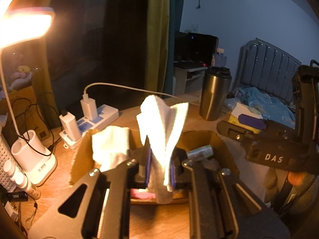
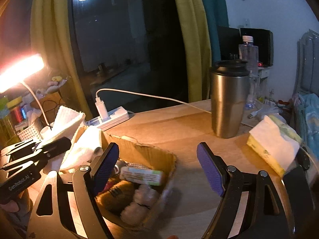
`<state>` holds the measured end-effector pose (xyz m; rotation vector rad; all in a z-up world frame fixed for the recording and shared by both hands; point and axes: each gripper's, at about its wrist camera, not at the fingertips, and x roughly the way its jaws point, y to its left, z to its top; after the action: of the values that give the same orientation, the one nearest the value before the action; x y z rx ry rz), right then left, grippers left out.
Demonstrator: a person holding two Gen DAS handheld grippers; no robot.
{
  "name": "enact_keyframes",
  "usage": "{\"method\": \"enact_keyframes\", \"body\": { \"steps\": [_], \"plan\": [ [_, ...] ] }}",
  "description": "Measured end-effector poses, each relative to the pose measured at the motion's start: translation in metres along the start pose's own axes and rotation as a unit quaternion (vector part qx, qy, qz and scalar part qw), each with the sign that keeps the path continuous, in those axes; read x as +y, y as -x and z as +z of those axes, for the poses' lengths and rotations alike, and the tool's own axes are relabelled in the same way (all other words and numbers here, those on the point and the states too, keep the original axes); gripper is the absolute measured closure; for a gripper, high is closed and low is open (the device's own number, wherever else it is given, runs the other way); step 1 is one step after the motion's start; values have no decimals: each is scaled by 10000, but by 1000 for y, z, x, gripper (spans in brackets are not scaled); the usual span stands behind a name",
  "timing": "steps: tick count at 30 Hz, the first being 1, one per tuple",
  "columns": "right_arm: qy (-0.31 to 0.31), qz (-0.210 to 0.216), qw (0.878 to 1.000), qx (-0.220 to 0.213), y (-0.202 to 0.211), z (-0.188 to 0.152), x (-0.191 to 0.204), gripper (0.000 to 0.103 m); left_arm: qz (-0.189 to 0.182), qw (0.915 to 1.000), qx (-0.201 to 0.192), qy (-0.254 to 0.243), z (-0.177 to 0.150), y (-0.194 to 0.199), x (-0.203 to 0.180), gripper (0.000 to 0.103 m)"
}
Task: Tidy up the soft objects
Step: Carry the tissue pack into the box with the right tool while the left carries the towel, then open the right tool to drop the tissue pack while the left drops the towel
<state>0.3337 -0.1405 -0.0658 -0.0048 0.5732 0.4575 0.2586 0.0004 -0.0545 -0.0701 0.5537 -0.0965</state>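
Clamped tight in the left gripper, a white cloth hangs over the cardboard box; the right gripper gapes empty beside it; released off-centre, the cloth could drape over the rim.

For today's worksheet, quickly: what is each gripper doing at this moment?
Left gripper: closed on the white cloth, above the cardboard box.
Right gripper: open, holding nothing.

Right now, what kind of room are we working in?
Most likely a bedroom with a desk: a bed with a padded headboard stands behind the wooden desk, which carries a lit lamp and power strip.
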Motion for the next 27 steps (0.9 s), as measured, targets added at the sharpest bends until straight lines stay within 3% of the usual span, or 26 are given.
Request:
{"method": "enact_keyframes", "body": {
  "steps": [14,24,27],
  "plan": [
    [-324,94,9994,-69,13,-12,-38,20,-146,9992,359,-62,-5,-45,-31,89],
    [-399,122,9990,-137,15,-14,-46,20,211,9936,1053,361,-13,-81,-20,86],
    [-400,114,9990,-136,15,-13,-46,20,187,9933,1083,343,-13,-77,-18,81]
  ]
}}
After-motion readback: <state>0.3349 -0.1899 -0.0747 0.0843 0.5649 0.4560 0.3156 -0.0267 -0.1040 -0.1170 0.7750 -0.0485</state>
